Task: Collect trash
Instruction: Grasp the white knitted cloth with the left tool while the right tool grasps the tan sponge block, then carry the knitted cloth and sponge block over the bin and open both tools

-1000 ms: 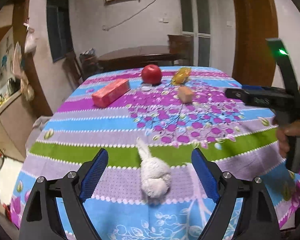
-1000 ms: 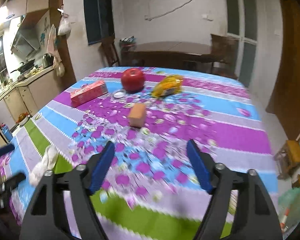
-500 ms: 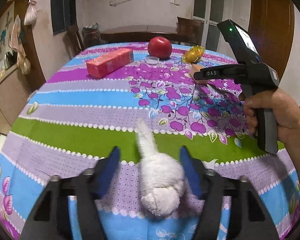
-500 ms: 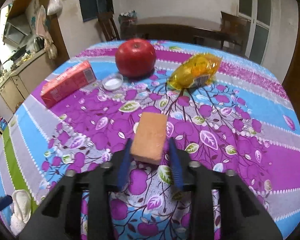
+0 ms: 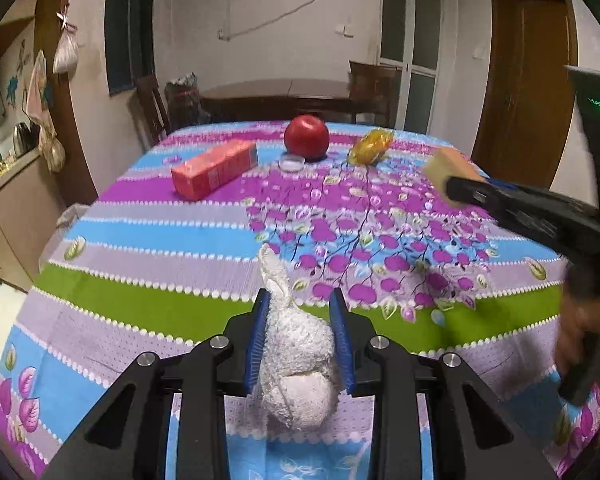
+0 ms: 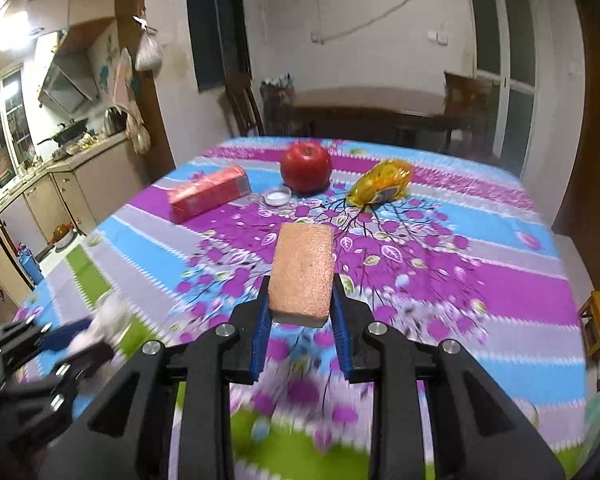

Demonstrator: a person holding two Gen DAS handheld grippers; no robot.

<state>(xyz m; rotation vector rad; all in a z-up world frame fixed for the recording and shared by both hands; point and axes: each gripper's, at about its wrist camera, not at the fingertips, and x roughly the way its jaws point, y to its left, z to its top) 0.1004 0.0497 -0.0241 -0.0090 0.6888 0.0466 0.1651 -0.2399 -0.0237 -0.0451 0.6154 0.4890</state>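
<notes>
My left gripper (image 5: pixel 298 300) is shut on a white crumpled cloth wad (image 5: pixel 296 356) and holds it over the near edge of the table. It also shows blurred in the right wrist view (image 6: pixel 108 314). My right gripper (image 6: pixel 300 290) is shut on an orange sponge block (image 6: pixel 303 272) and holds it above the flowered tablecloth (image 6: pixel 440 280). The sponge also shows in the left wrist view (image 5: pixel 446 166), in the right gripper's tip. A yellow crinkled wrapper (image 6: pixel 382 187) lies at the far side of the table.
A red apple (image 6: pixel 306 166), a small white cap (image 6: pixel 277 197) and a red carton (image 6: pixel 209 196) lie at the table's far side. A wooden table and chairs stand behind. Kitchen counters (image 6: pixel 40 184) run along the left.
Both grippers have closed fully on their objects and lifted: the left with the cloth wad, the right with the sponge, which has come up off the table and back toward me.
</notes>
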